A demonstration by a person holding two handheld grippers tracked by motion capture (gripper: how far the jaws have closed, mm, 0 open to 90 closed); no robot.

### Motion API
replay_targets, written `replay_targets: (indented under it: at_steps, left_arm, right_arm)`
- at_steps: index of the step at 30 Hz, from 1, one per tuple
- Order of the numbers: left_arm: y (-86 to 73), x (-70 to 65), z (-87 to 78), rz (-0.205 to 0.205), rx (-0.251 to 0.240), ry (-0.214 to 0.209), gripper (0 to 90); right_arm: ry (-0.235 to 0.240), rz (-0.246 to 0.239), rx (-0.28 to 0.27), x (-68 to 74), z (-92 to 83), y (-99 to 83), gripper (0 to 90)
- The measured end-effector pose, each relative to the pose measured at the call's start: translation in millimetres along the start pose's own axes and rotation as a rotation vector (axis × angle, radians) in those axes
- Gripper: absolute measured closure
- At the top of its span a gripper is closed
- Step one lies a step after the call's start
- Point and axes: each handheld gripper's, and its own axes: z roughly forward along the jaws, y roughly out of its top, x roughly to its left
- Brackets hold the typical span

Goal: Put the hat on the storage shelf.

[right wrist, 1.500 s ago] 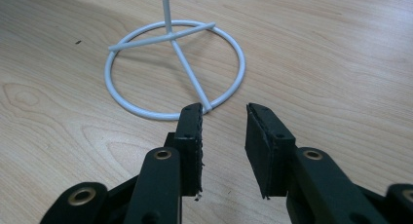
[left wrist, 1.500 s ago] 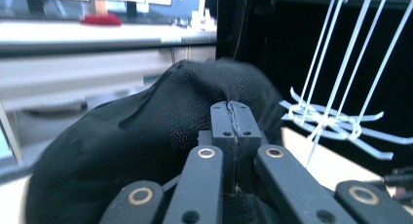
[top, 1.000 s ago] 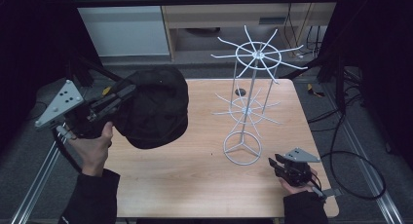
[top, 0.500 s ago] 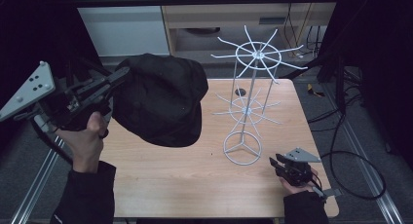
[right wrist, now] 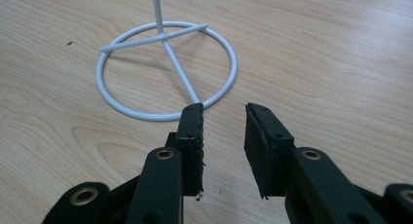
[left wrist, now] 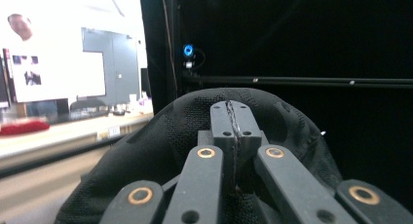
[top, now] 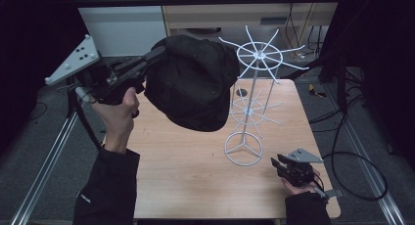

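Apparently midway: the left gripper (top: 155, 56) pinches a black cap (top: 195, 83), held up beside the wire rack (top: 258, 55), not yet hung; the right gripper (top: 278, 162) rests spread by its base.

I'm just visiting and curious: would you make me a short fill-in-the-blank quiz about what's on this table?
1. The left gripper holds a black ____ in the air.
2. The white wire stand rests on a round ____.
3. The right gripper has its fingers ____.
4. The table top is made of ____.

Missing words: cap; base; open; wood
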Motion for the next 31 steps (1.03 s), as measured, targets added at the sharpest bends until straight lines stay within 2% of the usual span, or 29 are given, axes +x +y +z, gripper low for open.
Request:
replay_targets:
  at_steps: [4, 8, 13, 15, 17, 20, 22, 24, 26, 29, 31]
  left_arm:
    - [-18.7, 12.0, 5.7, -0.068, 0.043, -0.021, 90.0]
    - [-35.8, 21.8, 3.9, -0.127, 0.075, -0.031, 90.0]
    - [-54.7, 27.9, 0.2, -0.156, 0.128, -0.013, 88.8]
    - [-59.6, 29.8, -3.1, -0.170, 0.133, -0.007, 88.0]
    - [-61.3, 30.0, -7.6, -0.172, 0.132, 0.006, 83.2]
    - [-62.0, 28.1, -21.8, -0.155, 0.117, 0.049, 66.7]
    - [-64.0, 25.2, -36.9, -0.131, 0.102, 0.098, 56.3]
    - [-70.5, 23.1, -54.6, -0.110, 0.102, 0.158, 50.8]
    - [-82.7, 22.5, -71.3, -0.093, 0.137, 0.225, 44.6]
    - [-113.6, 24.8, -93.8, -0.083, 0.239, 0.325, 40.9]
    - [-139.9, 29.1, -107.3, -0.112, 0.301, 0.382, 38.8]
  right_arm:
    - [0.001, -0.004, 0.002, 0.0, 0.8, -0.3, 68.1]
    - [-0.002, -0.006, 0.004, -0.4, 1.4, -0.7, 67.6]
    - [-0.006, -0.001, 0.006, -0.5, 1.3, -1.1, 66.9]
    - [-0.008, 0.004, 0.009, -0.9, 1.2, -1.5, 66.6]
    - [-0.010, 0.004, 0.009, -1.6, 1.4, -2.2, 66.3]
    - [-0.014, 0.004, 0.009, -2.1, 1.5, -2.7, 65.5]
    - [-0.017, 0.004, 0.007, -2.3, 1.5, -3.1, 64.3]
    - [-0.023, 0.007, 0.005, -2.7, 1.4, -3.5, 63.3]
    - [-0.032, 0.013, 0.001, -3.5, 1.4, -4.0, 61.7]
    - [-0.044, 0.019, -0.008, -5.8, 0.9, -5.0, 58.9]
    - [-0.055, 0.028, -0.015, -6.9, 0.6, -5.4, 57.2]
